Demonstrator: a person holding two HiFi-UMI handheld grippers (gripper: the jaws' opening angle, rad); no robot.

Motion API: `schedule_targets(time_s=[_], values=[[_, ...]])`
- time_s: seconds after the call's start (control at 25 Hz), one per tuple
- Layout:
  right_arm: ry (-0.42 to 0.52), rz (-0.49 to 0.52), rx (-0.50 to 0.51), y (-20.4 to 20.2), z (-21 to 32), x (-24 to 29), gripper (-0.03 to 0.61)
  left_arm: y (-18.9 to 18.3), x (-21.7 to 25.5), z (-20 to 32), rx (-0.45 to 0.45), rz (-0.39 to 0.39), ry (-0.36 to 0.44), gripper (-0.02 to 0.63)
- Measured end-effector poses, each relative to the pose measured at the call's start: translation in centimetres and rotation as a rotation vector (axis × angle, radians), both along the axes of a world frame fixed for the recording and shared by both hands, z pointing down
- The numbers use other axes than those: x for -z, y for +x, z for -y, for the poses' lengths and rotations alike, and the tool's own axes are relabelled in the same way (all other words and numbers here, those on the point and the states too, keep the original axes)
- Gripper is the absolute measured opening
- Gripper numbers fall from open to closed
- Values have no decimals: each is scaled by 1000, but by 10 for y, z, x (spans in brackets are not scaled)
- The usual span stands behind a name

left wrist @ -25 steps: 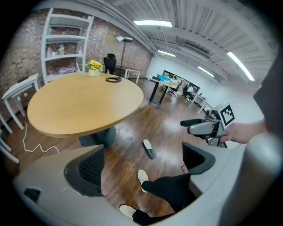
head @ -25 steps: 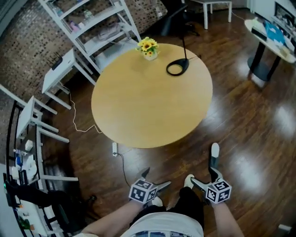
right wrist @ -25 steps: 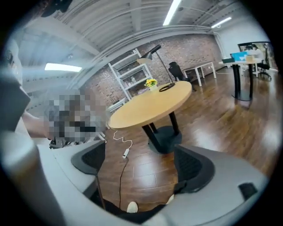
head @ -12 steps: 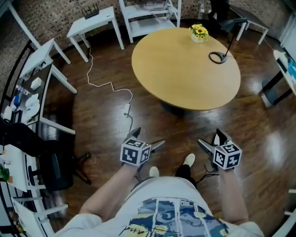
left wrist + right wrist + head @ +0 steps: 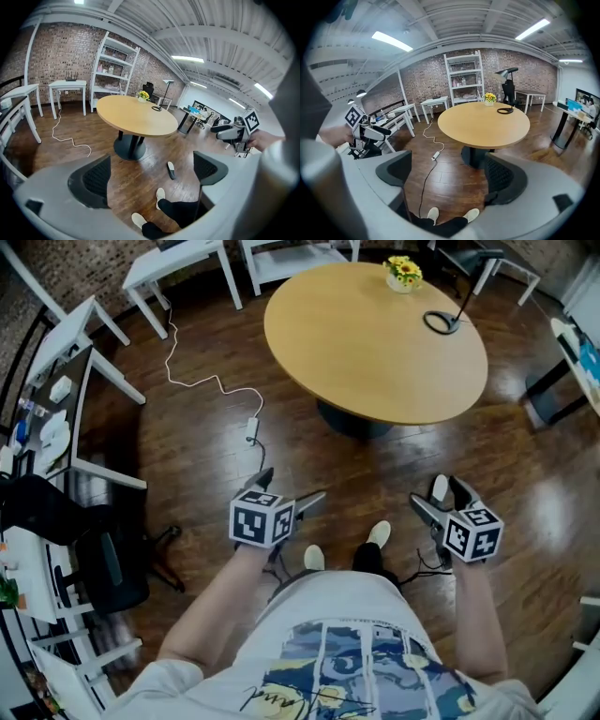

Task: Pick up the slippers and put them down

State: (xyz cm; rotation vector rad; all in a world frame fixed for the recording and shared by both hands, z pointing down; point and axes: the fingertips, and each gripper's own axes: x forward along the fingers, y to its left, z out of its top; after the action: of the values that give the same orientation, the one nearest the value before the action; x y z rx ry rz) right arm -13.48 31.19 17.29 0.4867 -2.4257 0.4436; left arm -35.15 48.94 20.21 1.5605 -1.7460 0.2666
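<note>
- One slipper [image 5: 171, 169] is seen lying on the floor [image 5: 187, 446], right of the person's feet.
- The jaws of the left gripper [image 5: 149, 173] and right gripper [image 5: 449, 174] are held apart, empty.
- It is judged light and flexible; its side edge should be pinched.

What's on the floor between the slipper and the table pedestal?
Nothing: bare wood floor runs between the slipper and the table pedestal, clearest in the left gripper view.

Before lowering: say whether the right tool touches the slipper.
Apart. Left gripper view shows the slipper on the floor, the right tool well above it.
</note>
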Motion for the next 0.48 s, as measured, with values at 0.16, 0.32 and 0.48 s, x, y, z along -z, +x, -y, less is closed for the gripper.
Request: schedule_targets(time_s=[0.16,0.32,0.48], values=[[3,-13,1,4,9,-11,499,2,-12,13,-10,-3,-8,551],[13,-17,-5,11,14,-18,499,8,-21,21,-22,-4,-16,551],[20,-29,-16,27,17,-23,499,21,-25,32,-45,-4,-14,551]])
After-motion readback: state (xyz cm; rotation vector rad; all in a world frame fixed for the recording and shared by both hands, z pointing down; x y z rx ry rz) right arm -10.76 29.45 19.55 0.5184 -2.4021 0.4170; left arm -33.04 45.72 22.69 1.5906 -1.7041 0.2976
